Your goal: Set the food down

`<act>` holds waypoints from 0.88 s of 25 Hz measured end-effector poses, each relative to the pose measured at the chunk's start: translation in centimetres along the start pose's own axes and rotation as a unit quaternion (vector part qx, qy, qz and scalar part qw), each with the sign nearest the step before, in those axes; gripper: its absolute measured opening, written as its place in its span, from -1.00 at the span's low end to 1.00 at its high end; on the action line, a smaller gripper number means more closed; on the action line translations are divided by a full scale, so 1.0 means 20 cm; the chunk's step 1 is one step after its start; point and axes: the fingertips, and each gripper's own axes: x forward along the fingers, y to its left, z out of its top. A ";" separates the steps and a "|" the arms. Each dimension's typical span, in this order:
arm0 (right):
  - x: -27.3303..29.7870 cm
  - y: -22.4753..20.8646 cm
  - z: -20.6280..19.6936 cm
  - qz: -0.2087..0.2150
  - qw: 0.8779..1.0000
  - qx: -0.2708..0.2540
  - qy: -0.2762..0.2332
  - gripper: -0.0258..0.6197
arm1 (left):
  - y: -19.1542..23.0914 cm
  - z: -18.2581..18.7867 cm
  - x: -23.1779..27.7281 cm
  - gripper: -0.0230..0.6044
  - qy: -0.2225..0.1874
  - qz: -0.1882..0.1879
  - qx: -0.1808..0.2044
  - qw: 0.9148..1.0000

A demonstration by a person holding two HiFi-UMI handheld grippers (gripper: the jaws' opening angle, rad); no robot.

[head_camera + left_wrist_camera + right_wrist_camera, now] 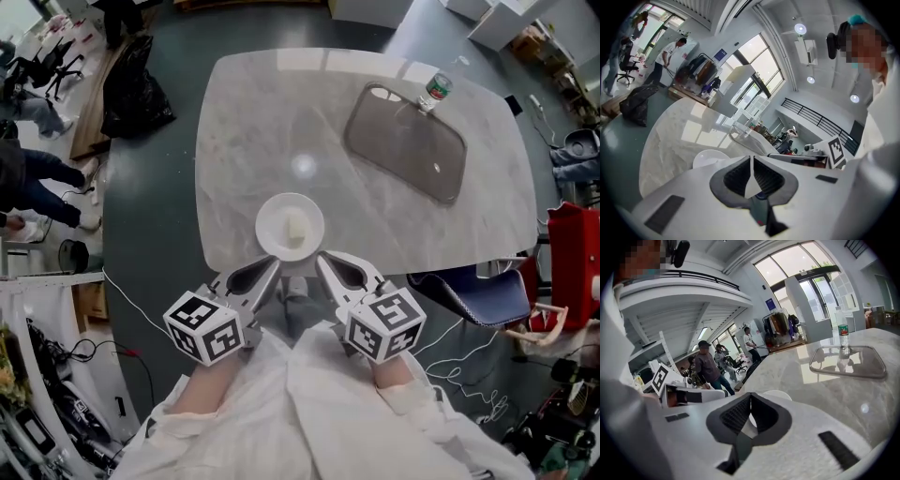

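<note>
The plate (270, 214) with food (296, 228) sits on the tabletop (244, 141); the left gripper (270, 269) and right gripper (322, 262), both pressed together and empty, should retreat without nudging its near rim.

table (244, 141): pale veined stone is looking polished, mirroring the lights
plate (267, 217): white and smooth, giving off a faint gloss
tray (403, 141): dark grey, smooth, showing a soft sheen
bottle (434, 92): clear plastic is glinting
left gripper (751, 157), right gripper (750, 394): white matt plastic; dark ribbed pads (737, 176)
sleeves (309, 412): white cloth is creasing
</note>
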 end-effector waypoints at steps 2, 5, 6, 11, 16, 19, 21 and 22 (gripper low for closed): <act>0.02 -0.01 -0.01 -0.002 1.000 0.005 0.004 -0.91 | 0.03 -0.02 0.01 -0.83 0.006 0.001 -0.006 1.000; 0.05 -0.03 -0.05 -0.009 1.000 0.015 0.012 -0.91 | 0.08 -0.04 0.02 -0.83 0.017 0.004 -0.011 1.000; 0.05 -0.04 -0.07 -0.012 1.000 0.018 0.015 -0.91 | 0.10 -0.05 0.02 -0.83 0.019 0.005 -0.015 1.000; 0.07 -0.08 -0.13 -0.017 0.999 0.036 0.032 -0.91 | 0.16 -0.11 0.04 -0.83 0.030 0.014 -0.049 0.998; 0.10 -0.12 -0.20 -0.027 0.998 0.044 0.044 -0.91 | 0.20 -0.20 0.06 -0.83 0.049 0.007 -0.075 0.996; 0.12 -0.14 -0.25 -0.027 0.996 0.052 0.061 -0.91 | 0.24 -0.25 0.08 -0.83 0.062 0.009 -0.090 0.994; 0.13 -0.16 -0.28 -0.027 0.995 0.060 0.070 -0.91 | 0.26 -0.28 0.10 -0.83 0.069 0.014 -0.094 0.993; 0.14 -0.17 -0.30 -0.028 0.995 0.066 0.073 -0.91 | 0.28 -0.28 0.10 -0.83 0.070 0.017 -0.095 0.993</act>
